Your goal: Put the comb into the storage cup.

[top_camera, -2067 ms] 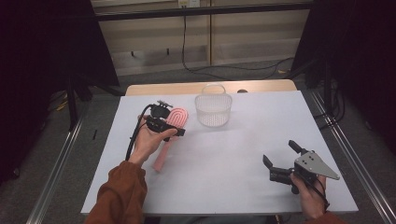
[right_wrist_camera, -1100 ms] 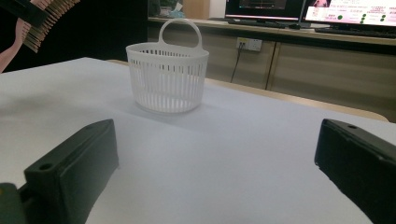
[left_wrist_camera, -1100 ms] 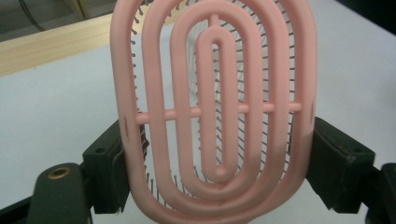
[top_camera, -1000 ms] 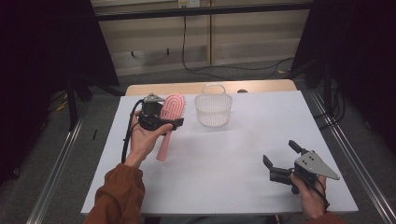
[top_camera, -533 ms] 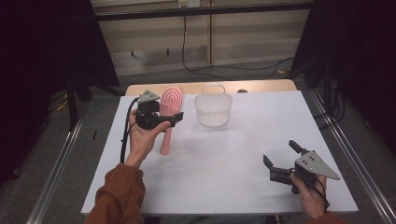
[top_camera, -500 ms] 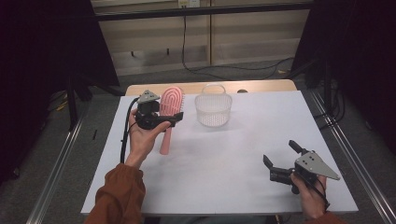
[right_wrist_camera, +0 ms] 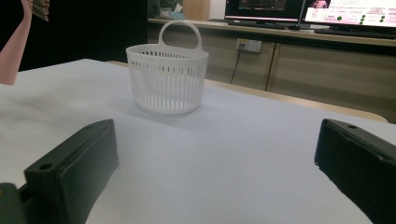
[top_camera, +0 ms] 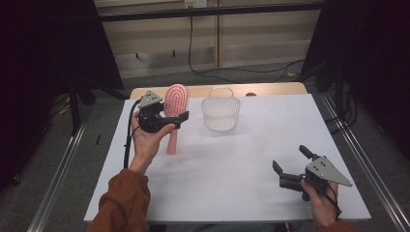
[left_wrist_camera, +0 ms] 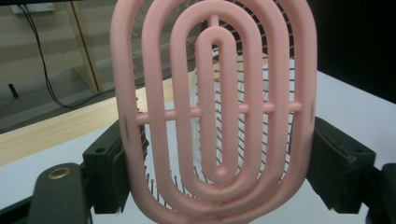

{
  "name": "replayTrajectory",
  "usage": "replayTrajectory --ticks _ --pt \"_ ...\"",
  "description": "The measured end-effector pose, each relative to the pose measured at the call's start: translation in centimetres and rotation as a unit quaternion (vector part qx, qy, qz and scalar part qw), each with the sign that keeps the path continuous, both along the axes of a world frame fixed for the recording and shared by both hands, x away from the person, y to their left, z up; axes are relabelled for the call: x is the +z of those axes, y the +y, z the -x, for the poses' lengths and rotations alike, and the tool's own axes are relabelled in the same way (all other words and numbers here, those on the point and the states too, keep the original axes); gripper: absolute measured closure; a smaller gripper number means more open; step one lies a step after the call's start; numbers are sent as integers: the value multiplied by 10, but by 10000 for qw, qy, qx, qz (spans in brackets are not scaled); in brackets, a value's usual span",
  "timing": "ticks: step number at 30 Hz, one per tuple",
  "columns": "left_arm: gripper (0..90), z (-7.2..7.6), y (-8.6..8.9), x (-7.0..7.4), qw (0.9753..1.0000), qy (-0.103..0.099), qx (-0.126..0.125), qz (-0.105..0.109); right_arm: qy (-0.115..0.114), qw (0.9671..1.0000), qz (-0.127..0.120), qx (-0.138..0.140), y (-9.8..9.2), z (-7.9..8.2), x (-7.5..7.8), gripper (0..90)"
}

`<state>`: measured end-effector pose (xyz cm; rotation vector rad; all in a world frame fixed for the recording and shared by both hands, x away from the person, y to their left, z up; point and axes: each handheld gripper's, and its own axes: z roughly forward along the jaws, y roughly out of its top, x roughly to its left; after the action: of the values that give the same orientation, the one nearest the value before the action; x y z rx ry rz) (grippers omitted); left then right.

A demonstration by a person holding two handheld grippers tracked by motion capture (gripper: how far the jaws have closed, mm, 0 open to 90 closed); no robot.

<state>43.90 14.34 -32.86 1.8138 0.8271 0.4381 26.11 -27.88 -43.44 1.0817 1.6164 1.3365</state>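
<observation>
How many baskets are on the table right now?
1: the white basket stands on the table at its far middle, right of the pink hairbrush held upright in the left tool.

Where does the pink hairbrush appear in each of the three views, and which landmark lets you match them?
High view: pink hairbrush upper left, upright, clamped in the left gripper.
Left gripper view: its head centre, between the jaws.
Right gripper view: pink edge at far left.
Shared landmark: white basket.
</observation>
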Motion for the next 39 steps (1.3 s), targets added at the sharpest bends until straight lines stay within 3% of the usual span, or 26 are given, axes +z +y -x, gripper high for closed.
replayTrajectory --ticks 9,12,15,19,25,32,35,39 --pt "199 0 -5 5 9995 -254 26 212 2 10000 -10 2 0 0 0 0" --pt "199 -2 -8 6 9995 -194 67 228 3 10000 -11 -1 0 0 0 0" --pt "199 -3 -10 7 9994 -289 57 207 4 10000 -12 -4 0 0 0 0" --pt "199 -5 -11 9 9988 -334 87 345 5 10000 -25 3 0 1 0 0" --pt "199 -9 -14 15 9977 -408 21 545 16 10000 -26 -6 0 1 0 0" --pt "199 -14 -20 19 9965 -587 -71 592 14 10000 -33 -5 0 1 0 0" --pt "199 -16 -22 18 9945 -693 -47 785 13 10000 -27 2 0 1 0 0" --pt "199 -20 -27 15 9914 -972 15 874 19 10000 -28 7 0 1 0 0"
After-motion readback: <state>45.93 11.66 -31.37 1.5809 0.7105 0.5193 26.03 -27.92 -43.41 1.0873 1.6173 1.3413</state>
